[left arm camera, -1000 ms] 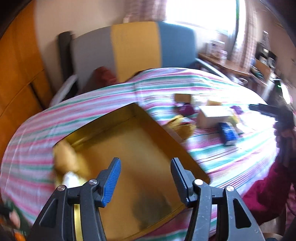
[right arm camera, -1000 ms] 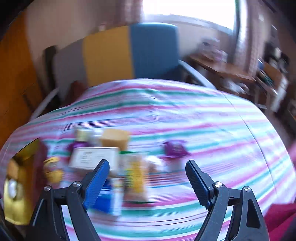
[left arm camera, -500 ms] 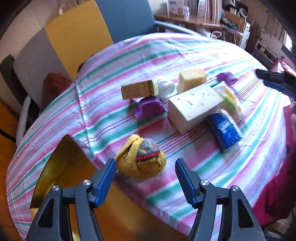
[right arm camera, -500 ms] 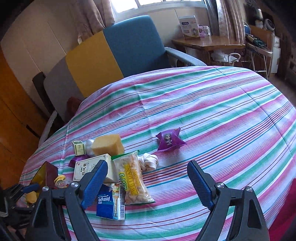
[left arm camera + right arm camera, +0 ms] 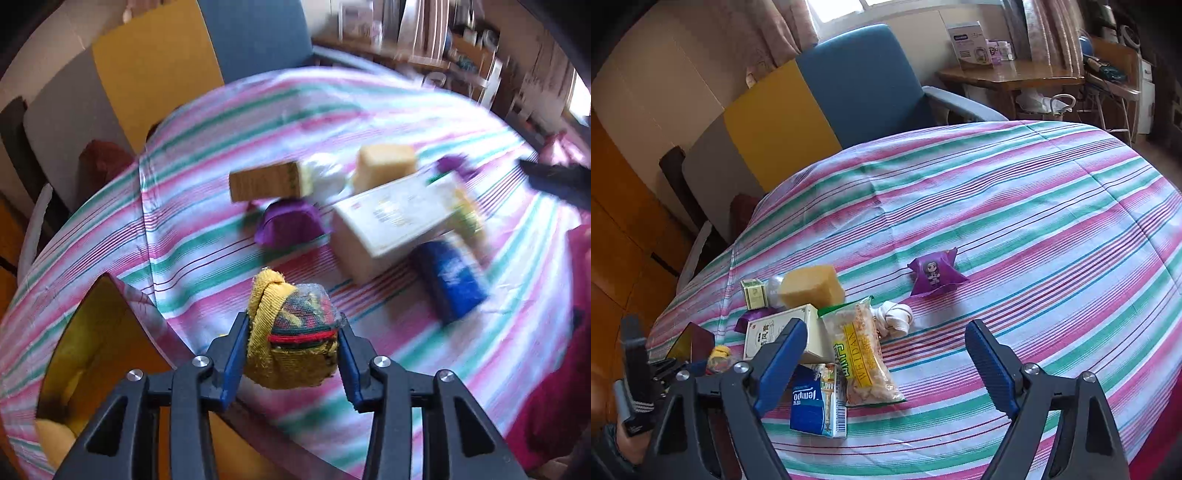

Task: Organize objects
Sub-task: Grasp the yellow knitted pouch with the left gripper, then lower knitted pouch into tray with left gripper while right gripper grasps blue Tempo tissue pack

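Closing on a rolled sock bundle point(image 5: 291, 332) at the lower middle of the left wrist frame — the left gripper point(image 5: 291, 354) has both blue fingers point(image 5: 236, 354) against its sides.

The bundle is a mustard-yellow knit wrapped over itself, with a band of dark green and red stripes across its middle and a clear film over the top; it sits just right of the gold-lined box point(image 5: 96, 354) at the lower left, above the striped cloth point(image 5: 221, 147) of the counter. Beyond it, toward the upper right, lie a purple packet point(image 5: 291, 225), a white carton point(image 5: 395, 221) and a blue tissue pack point(image 5: 450, 280), blurred. In the right wrist frame the right gripper point(image 5: 886, 358) has its fingers wide apart with nothing between them — narrowing slightly — above a snack bag point(image 5: 860, 354).
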Tool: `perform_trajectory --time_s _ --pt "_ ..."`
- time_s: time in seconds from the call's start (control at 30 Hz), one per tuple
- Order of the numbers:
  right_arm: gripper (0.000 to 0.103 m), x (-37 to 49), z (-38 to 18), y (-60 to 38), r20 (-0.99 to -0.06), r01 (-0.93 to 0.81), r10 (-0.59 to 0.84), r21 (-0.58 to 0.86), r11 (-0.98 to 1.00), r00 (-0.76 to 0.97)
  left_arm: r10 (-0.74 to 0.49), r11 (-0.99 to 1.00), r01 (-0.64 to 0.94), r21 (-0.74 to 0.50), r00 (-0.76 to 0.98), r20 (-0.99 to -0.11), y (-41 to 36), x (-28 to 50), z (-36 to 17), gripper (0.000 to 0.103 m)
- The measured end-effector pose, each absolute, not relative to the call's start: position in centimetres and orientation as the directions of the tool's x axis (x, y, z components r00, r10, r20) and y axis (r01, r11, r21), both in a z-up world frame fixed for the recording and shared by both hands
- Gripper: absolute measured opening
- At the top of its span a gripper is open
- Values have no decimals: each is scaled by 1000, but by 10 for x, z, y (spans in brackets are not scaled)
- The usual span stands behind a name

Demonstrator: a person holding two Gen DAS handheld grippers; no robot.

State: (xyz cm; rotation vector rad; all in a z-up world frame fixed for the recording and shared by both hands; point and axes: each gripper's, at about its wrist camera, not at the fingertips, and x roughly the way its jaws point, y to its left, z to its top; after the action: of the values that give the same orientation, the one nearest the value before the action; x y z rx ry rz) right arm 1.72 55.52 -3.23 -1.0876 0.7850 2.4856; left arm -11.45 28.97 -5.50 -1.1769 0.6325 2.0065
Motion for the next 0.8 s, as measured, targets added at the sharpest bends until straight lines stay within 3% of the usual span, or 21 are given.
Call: perform_trajectory --time_s 0.07,0.13,0.23,0.37,0.5,0.8 --pt "75 13 -35 550 -759 -460 43 348 -817 -650 381 -631 -775 40 -354 -854 276 -98 -40 44" --pt "59 8 -38 542 -768 -418 1 347 -839 -640 429 -638 -770 20 -376 -821 262 -80 -26 44" --pt "54 -1 -40 522 -766 -301 -113 378 -876 -633 463 -654 -757 -11 -389 -796 245 -68 -12 44" --pt "54 -14 -53 484 -802 -153 -236 373 -915 -549 480 -704 -707 -69 -402 -780 210 -58 -2 44" --pt "60 -23 -74 469 -866 -149 -231 326 -934 -444 470 -757 -644 -110 -421 -776 171 -56 -4 44" --pt "72 -39 -99 460 -917 -172 -185 258 -951 -354 407 -860 -488 -152 -474 -781 82 -48 -10 44"
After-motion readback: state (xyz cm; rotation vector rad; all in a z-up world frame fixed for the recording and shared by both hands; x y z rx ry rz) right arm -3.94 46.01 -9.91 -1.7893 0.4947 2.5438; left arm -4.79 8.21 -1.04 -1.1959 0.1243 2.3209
